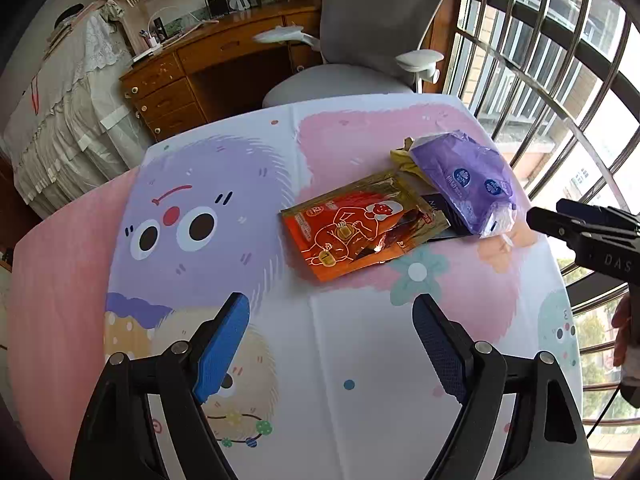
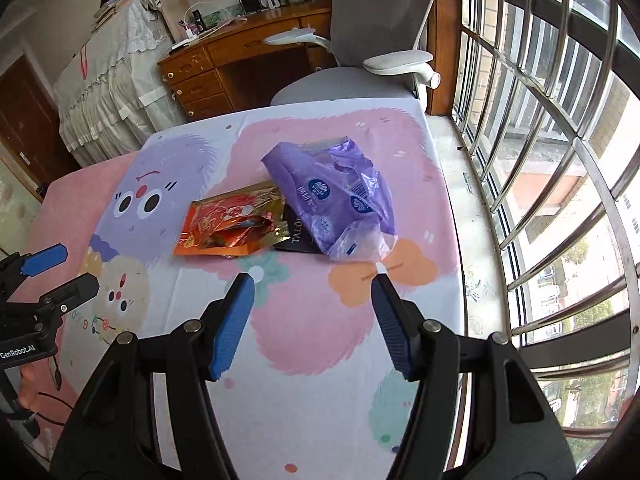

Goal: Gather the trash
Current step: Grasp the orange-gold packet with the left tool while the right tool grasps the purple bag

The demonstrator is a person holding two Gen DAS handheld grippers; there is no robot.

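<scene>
Currently on the table: a tablecloth (image 2: 304, 320) printed with cartoon monsters in pink, purple and white, carrying a small heap of trash.

Item one: an orange and gold foil packet (image 1: 352, 226), lying flat, its right edge over a dark card (image 2: 294, 236).

Item two: a crumpled purple plastic wrapper (image 2: 340, 196) with round blue logos, resting on the dark card and touching the foil packet. In the left wrist view a yellow scrap (image 1: 404, 158) shows behind it.

Left gripper (image 1: 330, 316): blue-padded jaws spread wide, nothing between them, held above the cloth short of the foil packet.

Right gripper (image 2: 312, 280): jaws spread, empty, tips just short of the purple wrapper and not touching it.

Background: a grey office chair (image 2: 376, 32) at the table's far edge, a wooden desk (image 1: 224, 64) behind, barred windows (image 2: 560, 140) to the right.
</scene>
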